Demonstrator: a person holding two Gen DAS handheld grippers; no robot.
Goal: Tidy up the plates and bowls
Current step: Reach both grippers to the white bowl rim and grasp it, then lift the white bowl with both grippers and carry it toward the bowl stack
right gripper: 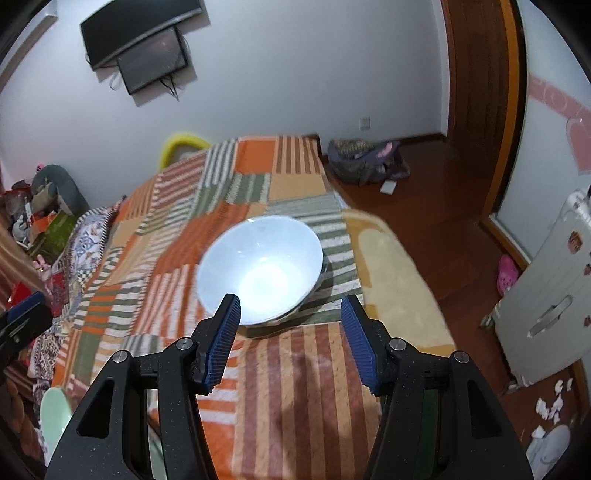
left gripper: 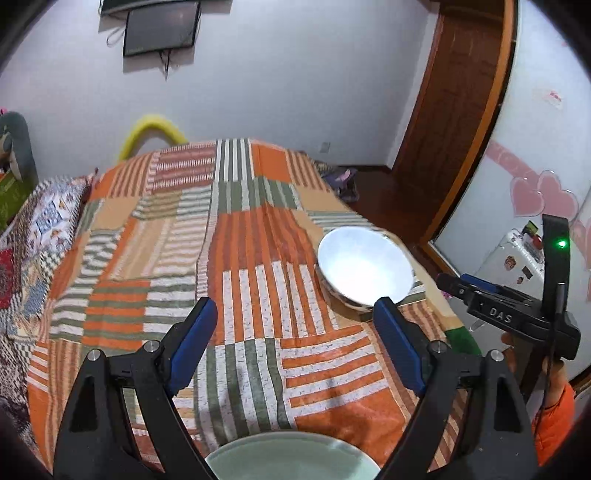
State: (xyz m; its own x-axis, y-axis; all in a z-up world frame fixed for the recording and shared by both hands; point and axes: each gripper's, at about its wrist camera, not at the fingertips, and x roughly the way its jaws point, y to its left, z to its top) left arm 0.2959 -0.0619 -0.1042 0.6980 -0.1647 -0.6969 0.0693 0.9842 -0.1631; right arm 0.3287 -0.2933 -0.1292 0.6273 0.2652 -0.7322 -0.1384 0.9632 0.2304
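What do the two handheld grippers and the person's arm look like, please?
Both the left gripper and the right gripper have black frames, silver pivot screws and ribbed blue fingers. The right one carries white "DAS" lettering, a green light and a black cable; the sleeve is orange.

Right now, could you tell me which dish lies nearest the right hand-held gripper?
The white bowl, just ahead of its open fingers; the pale green plate lies far left.

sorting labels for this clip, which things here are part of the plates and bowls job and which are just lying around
Job: white bowl, pale green plate, left gripper, right gripper.

Lying about: patchwork bedspread, backpack, suitcase, wall screen.
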